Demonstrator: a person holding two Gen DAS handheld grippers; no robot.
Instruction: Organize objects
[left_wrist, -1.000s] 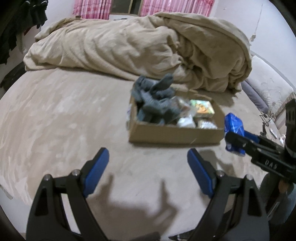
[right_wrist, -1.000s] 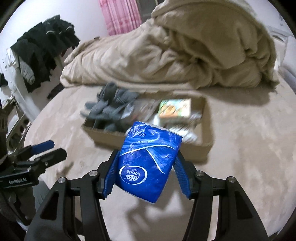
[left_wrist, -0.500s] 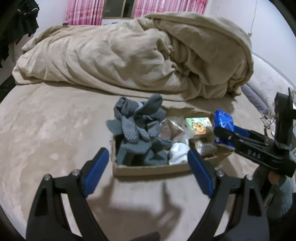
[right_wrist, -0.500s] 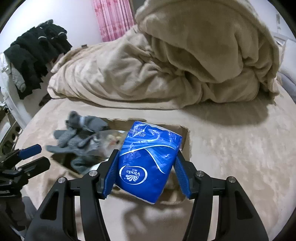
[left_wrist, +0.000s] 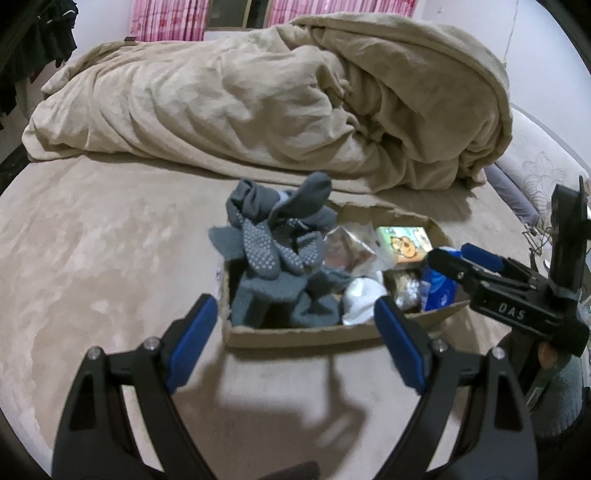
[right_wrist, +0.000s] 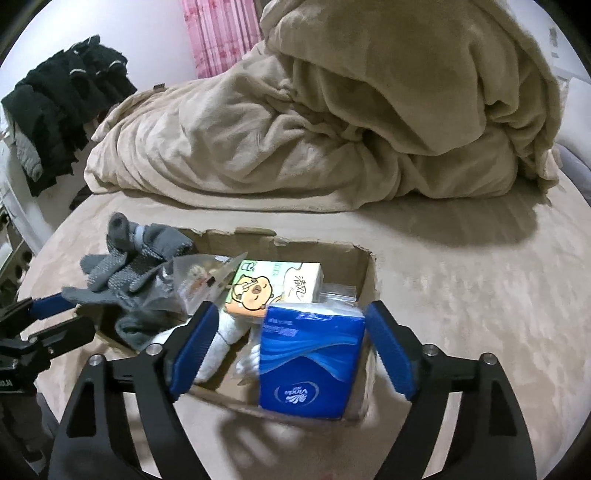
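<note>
The right gripper (right_wrist: 291, 350) is held over the near right corner of the cardboard box (right_wrist: 364, 258), and its jaws have just been opening. The blue tissue pack (right_wrist: 308, 363) is seen between the blue pads (right_wrist: 192, 349), with a gap on either side, so it is no longer pressed; it stands in the box against the near wall. Just beyond it lies a tissue pack with a cartoon bear (right_wrist: 269, 288), and white rolled socks (right_wrist: 221, 343) are seen by the left pad. A heap of grey gloves (right_wrist: 125, 273) fills the box's left end.

The left gripper (left_wrist: 295, 343) is held wide apart with nothing between its pads, just short of the box's near wall (left_wrist: 295, 336). From its view the blue pack (left_wrist: 437, 291) is seen in the right end of the box, below the right gripper's fingers (left_wrist: 480, 258). The box rests on a beige bed cover (left_wrist: 92, 240), ahead of both tools, with a rumpled blanket (left_wrist: 277, 110) behind it.
</note>
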